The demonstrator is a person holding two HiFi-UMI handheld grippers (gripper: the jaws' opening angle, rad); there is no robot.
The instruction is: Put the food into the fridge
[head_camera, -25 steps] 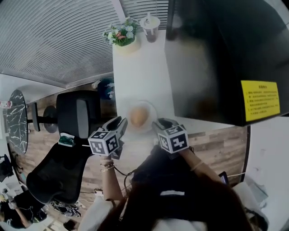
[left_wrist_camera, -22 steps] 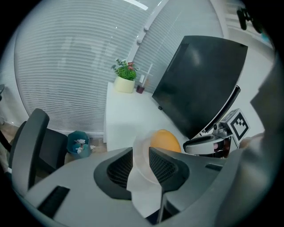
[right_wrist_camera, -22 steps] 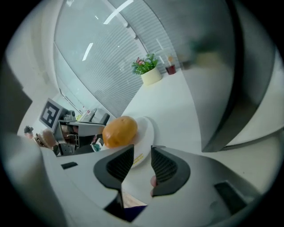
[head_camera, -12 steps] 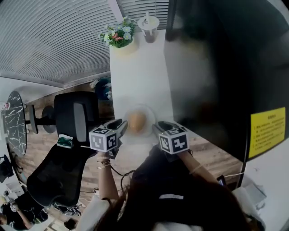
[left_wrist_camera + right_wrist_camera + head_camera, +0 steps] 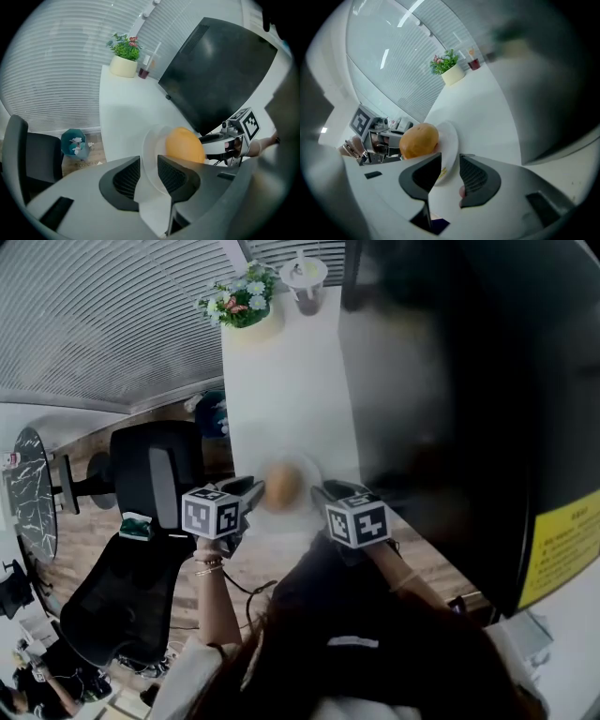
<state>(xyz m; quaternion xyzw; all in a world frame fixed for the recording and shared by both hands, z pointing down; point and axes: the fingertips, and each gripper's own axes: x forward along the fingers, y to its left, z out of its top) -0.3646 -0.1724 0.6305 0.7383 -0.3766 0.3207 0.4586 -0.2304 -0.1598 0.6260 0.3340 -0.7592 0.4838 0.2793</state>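
Observation:
A round orange bun [image 5: 282, 484] [image 5: 184, 145] [image 5: 419, 139] rests on a white plate [image 5: 307, 469] [image 5: 151, 154] [image 5: 449, 143]. I hold the plate from both sides above the near end of the white counter [image 5: 281, 381]. My left gripper [image 5: 246, 498] [image 5: 149, 174] is shut on the plate's left rim. At the opposite rim my right gripper [image 5: 317, 493] [image 5: 450, 171] is shut too. The black fridge [image 5: 469, 381] stands at the right with its door closed.
A potted plant with flowers [image 5: 239, 306] [image 5: 124, 58] and a lidded drink cup [image 5: 307, 277] [image 5: 144, 65] stand at the counter's far end. A black office chair [image 5: 131, 540] is on the left, with a teal bin [image 5: 75, 143] beside it. A yellow label [image 5: 565, 545] marks the fridge.
The plate with the bun has moved a little forward and up between both grippers; the view has shifted toward the fridge, whose yellow label has slid to the lower right.

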